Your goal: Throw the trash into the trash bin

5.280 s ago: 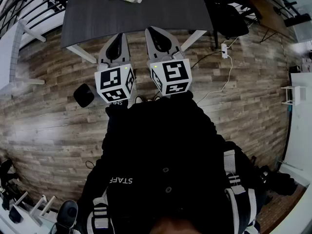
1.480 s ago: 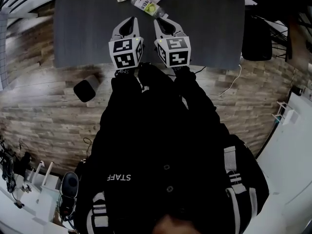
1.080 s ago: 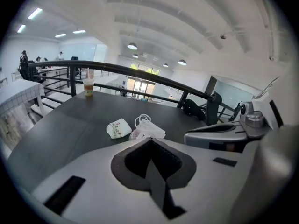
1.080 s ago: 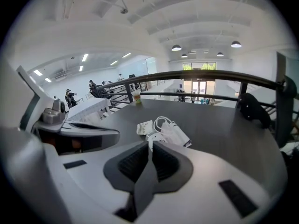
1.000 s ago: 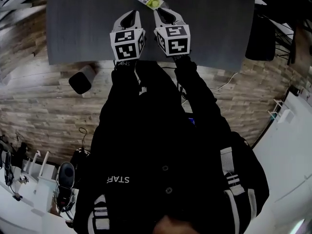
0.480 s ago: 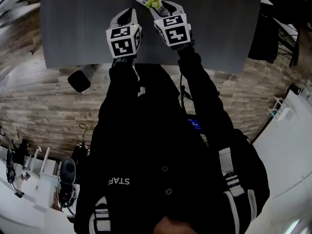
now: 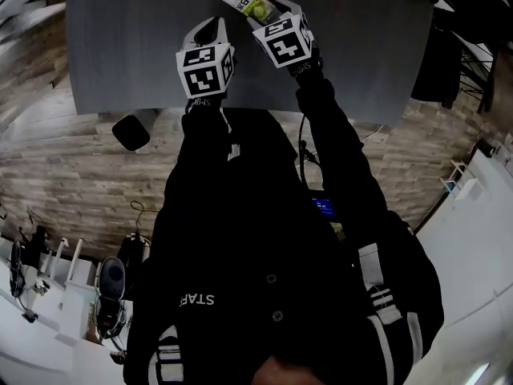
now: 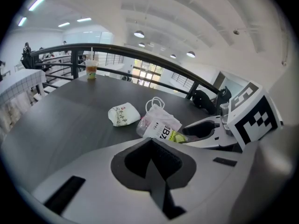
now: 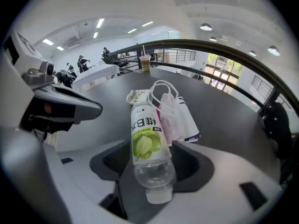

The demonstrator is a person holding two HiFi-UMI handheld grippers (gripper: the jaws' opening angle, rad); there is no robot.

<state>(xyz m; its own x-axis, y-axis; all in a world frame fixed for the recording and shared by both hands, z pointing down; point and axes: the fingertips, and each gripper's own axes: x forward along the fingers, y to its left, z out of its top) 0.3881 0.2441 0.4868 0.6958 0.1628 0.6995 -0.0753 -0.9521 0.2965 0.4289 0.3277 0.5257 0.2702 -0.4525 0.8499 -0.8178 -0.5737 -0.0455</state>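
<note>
Your right gripper [image 7: 273, 11]: lowered, advanced onto bottle [image 9: 147, 146]; jaws just opened, now straddling bottle, pads clear.

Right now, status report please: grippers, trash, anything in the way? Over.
Left gripper shut, empty. Right gripper just opened, bottle between jaws, ungripped. Bag lies against bottle.

Head view looks steeply down — gripper views, low, share the table [image 7: 120, 46].

Bottle [image 9: 147, 146] on table [image 7: 120, 54], pouch [image 9: 182, 118] beside it, wrapper [image 9: 135, 96] behind both.
</note>
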